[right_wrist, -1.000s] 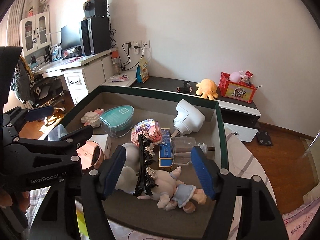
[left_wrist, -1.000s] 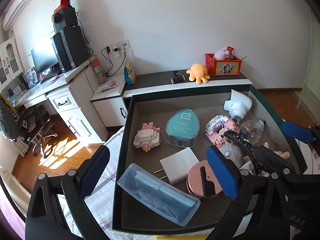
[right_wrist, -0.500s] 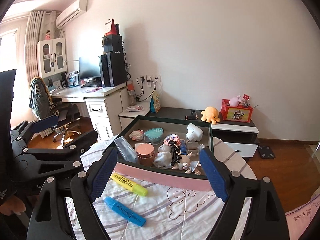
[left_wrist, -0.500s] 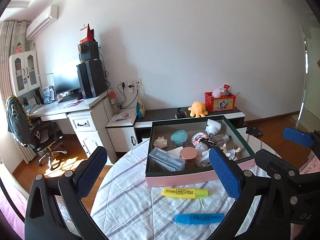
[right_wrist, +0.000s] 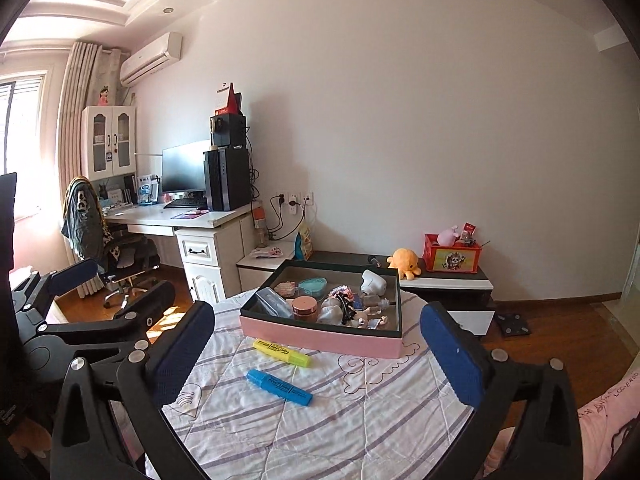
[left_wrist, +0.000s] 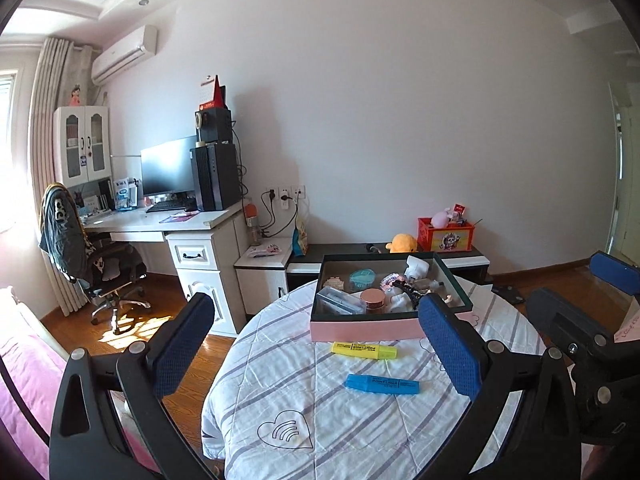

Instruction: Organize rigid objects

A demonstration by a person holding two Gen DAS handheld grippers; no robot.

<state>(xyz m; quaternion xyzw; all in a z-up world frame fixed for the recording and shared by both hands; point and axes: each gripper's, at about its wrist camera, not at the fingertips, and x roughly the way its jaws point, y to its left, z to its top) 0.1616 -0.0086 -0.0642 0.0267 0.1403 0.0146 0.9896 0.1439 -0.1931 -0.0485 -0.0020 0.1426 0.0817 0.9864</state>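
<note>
While my right hand-held gripper (right_wrist: 316,354) is opening wide with nothing between its pads, my left hand-held gripper (left_wrist: 316,344) hangs spread and empty too. Beyond them on the tabletop (right_wrist: 360,420) lie a blue highlighter (right_wrist: 279,387) and a yellow highlighter (right_wrist: 282,352) (just before the pink box (right_wrist: 320,334)), which holds what looks like small toys and jars.

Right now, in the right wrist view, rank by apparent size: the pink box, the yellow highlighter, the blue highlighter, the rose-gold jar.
1. pink box, clearly largest.
2. blue highlighter and yellow highlighter: near alike; blue lies nearer the camera, so unranked.
3. rose-gold jar, smallest.
</note>
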